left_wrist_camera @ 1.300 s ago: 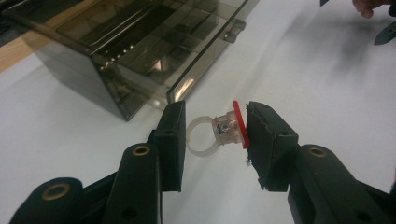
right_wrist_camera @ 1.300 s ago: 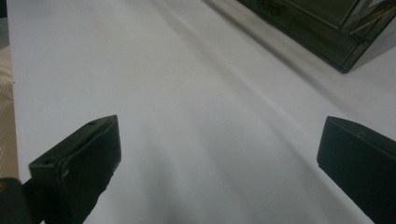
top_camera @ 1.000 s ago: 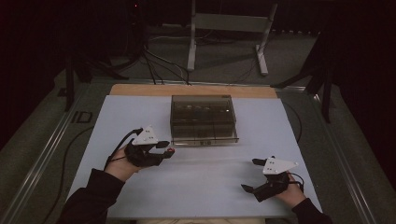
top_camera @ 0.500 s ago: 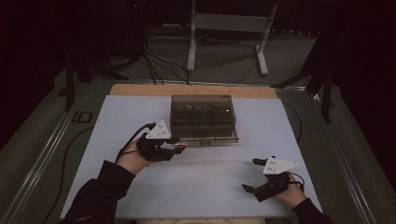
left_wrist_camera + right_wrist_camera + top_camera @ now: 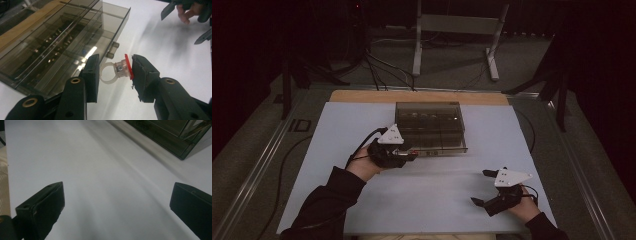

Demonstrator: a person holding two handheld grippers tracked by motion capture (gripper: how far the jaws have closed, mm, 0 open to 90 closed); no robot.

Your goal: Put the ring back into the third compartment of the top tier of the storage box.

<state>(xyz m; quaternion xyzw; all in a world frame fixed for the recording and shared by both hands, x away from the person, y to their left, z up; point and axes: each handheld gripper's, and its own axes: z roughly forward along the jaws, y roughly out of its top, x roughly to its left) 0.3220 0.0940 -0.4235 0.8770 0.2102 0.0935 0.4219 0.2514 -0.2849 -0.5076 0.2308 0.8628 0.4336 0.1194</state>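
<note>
Between the left gripper's (image 5: 113,72) closed jaws, a clear ring (image 5: 117,72) lies sideways, red top rightward; right gripper (image 5: 117,207) gapes.

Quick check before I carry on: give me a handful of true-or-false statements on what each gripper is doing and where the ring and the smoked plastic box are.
1. The left gripper holds a ring with a red top between its jaws. True.
2. The right gripper is shut on a second ring. False: its jaws stand wide open with nothing between them.
3. The smoked box sits at the middle of the white table, toward its far side. True.
4. The right gripper is at the box front. False: it rests apart, near the table's near right corner; the left gripper is at the box.
</note>
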